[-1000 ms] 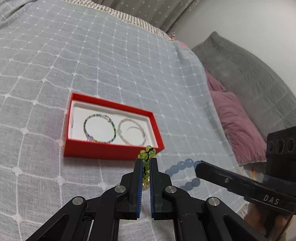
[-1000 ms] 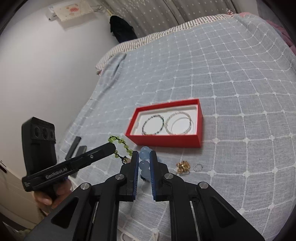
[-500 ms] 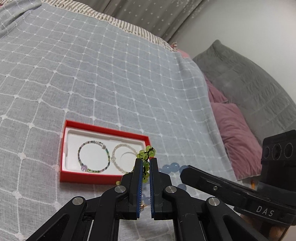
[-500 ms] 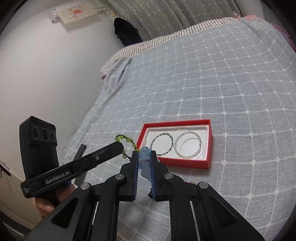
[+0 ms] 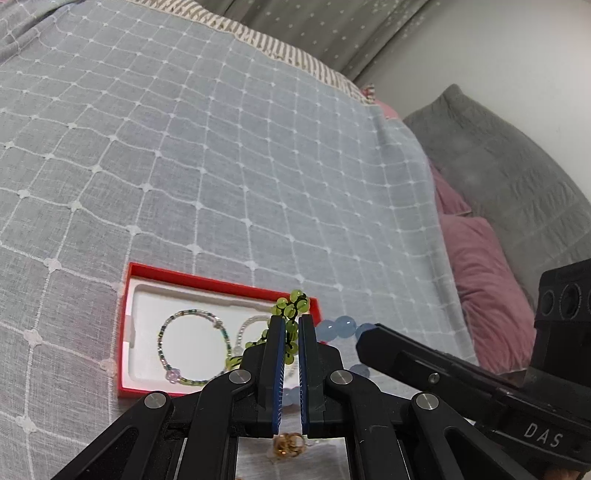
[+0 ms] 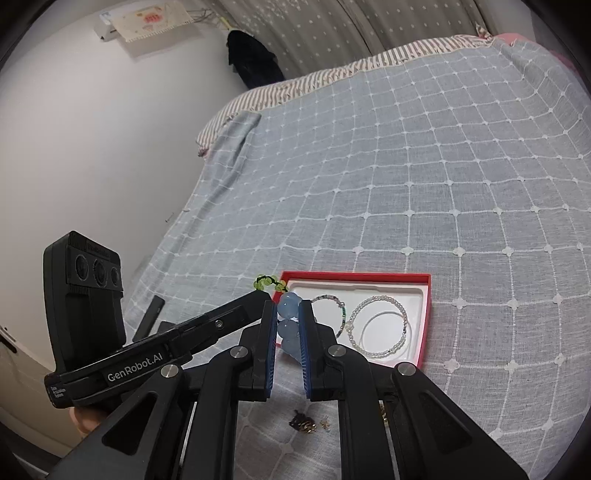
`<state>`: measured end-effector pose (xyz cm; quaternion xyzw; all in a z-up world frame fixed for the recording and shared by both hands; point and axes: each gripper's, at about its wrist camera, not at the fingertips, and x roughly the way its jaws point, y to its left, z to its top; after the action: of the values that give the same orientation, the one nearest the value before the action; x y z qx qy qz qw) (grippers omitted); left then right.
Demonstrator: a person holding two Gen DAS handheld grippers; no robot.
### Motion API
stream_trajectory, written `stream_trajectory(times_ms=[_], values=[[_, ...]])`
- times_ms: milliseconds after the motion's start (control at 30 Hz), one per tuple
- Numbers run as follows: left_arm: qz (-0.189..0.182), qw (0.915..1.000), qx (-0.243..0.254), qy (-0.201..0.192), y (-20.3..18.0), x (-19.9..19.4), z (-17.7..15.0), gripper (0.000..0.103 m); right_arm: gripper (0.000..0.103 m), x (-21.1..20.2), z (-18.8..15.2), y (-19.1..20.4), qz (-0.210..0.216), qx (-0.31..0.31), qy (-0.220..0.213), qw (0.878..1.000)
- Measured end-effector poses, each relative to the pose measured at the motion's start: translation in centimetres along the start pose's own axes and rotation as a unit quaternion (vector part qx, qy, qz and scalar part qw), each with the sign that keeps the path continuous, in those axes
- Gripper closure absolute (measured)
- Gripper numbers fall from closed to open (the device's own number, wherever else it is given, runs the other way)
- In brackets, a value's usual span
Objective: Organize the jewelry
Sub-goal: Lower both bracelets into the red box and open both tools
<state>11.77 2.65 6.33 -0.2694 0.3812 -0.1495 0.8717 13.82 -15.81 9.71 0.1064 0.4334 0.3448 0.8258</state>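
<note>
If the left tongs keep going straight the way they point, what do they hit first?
Probably the red box. The left tongs, shut on the green bead bracelet, aim at its far right corner, near the clear bead bracelet. Depth is unclear, so they might pass over it.

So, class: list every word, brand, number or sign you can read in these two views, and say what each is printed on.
"DAS": on the right gripper body, left wrist view.
"GenRobot.AI": on the left gripper body, right wrist view.
Small white print beside it: too small to read.
Wall hanging, red marks: blurred, unreadable.

Four bracelets [image 6: 378, 326]; one red box [image 6: 424, 317]; two claws [image 5: 291, 323].
</note>
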Motion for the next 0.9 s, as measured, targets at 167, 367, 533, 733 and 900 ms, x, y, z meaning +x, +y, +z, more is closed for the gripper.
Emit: stream_trajectory(times_ms=[167,367,533,733,900], values=[[-0.006,0.9999,-0.008,0.006,0.8,1.0,0.2,0.102,0.091,1.6,0.1,-1.5,-0.010,0.016,0.006,1.000],[0.013,0.9998,-0.003,0.012,1.1,2.2,-0.1,0.102,0.091,2.9,-0.3,-2.4,-0.013,0.024,0.013,1.000],[0.020,0.9996,0.005,0.017,1.1,3.0,-0.3,0.102,0.091,3.1,-0.2,-2.4,-0.007,0.024,0.008,1.000],[0.035,0.9991,0.006,0.024,2.0,3.7,-0.5,0.102,0.091,3.7,-0.2,-3.2,0.015,0.042,0.012,0.999],[0.049,0.9984,0.011,0.027,2.3,4.1,-0.7,0.102,0.091,3.9,-0.2,-3.4,0.015,0.044,0.012,0.999]])
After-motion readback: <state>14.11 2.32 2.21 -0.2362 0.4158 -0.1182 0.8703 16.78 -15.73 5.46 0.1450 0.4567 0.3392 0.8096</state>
